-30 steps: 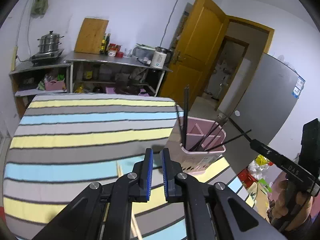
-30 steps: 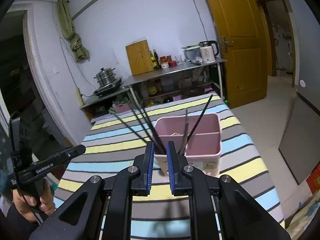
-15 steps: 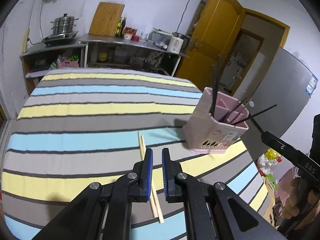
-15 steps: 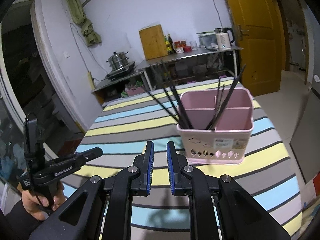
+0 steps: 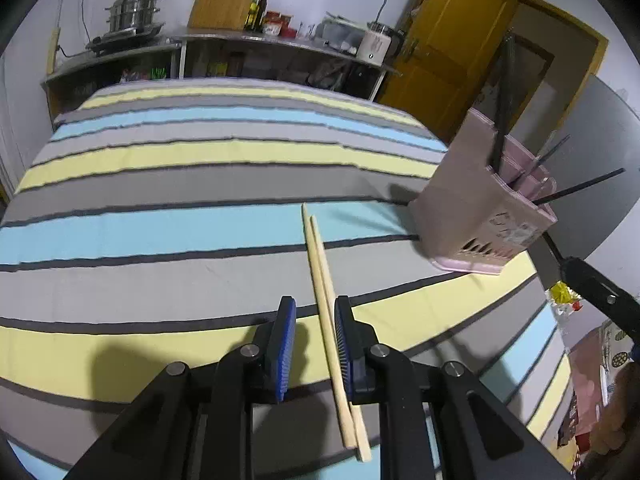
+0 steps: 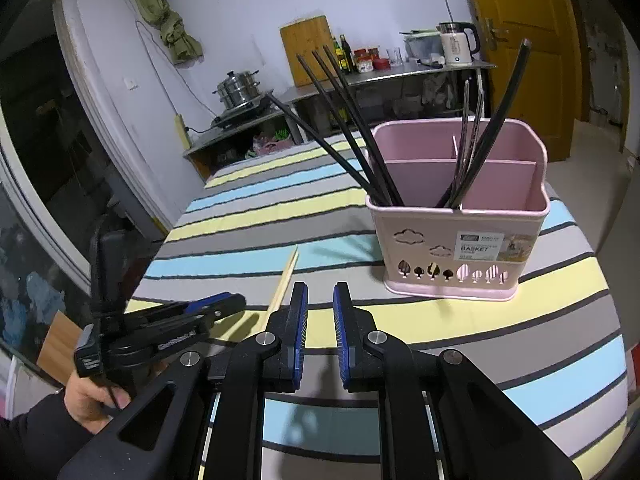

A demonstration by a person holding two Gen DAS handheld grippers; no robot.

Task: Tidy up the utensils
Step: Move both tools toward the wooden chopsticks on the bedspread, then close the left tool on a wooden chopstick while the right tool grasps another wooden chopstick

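Two pale wooden chopsticks (image 5: 322, 272) lie side by side on the striped tablecloth (image 5: 180, 184). My left gripper (image 5: 315, 312) is open low over the cloth, and the chopsticks run between its blue pads, close to the right one. The chopsticks (image 6: 285, 280) and the left gripper (image 6: 216, 305) also show in the right wrist view. A pink utensil basket (image 6: 460, 216) holds several black chopsticks (image 6: 352, 128) in its compartments; it also shows in the left wrist view (image 5: 480, 216). My right gripper (image 6: 320, 300) is slightly open and empty, above the cloth in front of the basket.
A steel shelf (image 5: 280, 46) at the back carries a steamer pot (image 5: 132, 12), a cutting board, bottles and a kettle (image 6: 456, 42). A yellow door (image 5: 448, 48) stands to the right. The table's edges drop off left and right.
My left gripper has dropped toward the cloth, opened and come around the wooden chopsticks. My right gripper has pulled back from the basket and opened a little.
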